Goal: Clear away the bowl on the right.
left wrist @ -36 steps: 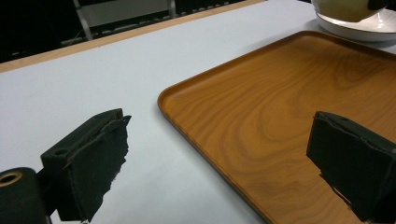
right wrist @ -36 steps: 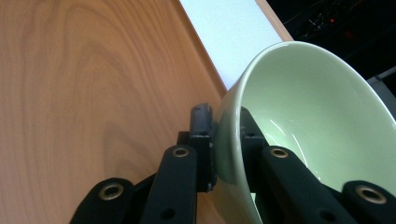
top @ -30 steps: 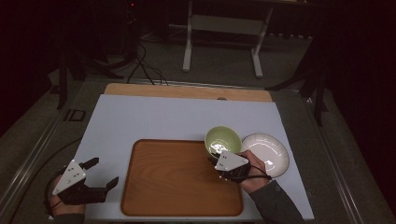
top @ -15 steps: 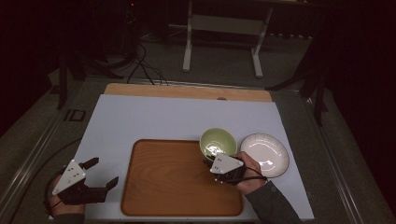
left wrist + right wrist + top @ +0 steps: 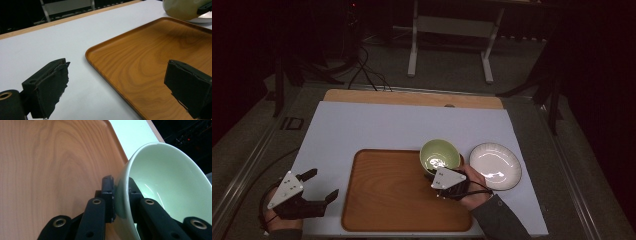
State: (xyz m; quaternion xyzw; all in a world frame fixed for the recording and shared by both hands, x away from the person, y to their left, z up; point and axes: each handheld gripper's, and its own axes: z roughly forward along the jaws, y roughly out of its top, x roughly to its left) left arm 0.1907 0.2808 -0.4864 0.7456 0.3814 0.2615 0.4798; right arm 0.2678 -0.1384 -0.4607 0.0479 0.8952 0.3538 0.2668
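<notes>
Over the far right corner of the wooden tray [image 5: 402,192] a green bowl [image 5: 440,154] is held by its near rim. The right gripper [image 5: 435,176] is clamped on that rim, with one black jaw inside the bowl and one outside. In the right gripper view the bowl [image 5: 165,185] looks tipped, with its pale inside showing and the tray's brown wood [image 5: 50,170] beside it. I cannot tell if the bowl touches the tray. A white plate [image 5: 495,165] lies just beside the bowl, on the right, on the table.

The tray lies flat on a white table top [image 5: 377,125] with a wooden strip along the far edge. Nothing else lies on the tray. Behind the table the room is dark, with a grey floor, a metal frame on two legs [image 5: 451,45] and some black cables [image 5: 362,70].

At the near left corner of the table, the left gripper [image 5: 322,186] is held by a hand [image 5: 279,220]. Its two jaws are wide apart and hold nothing. In the left gripper view its jaws hang over the tray's left edge [image 5: 105,67], one over the white top and one over the wood.
</notes>
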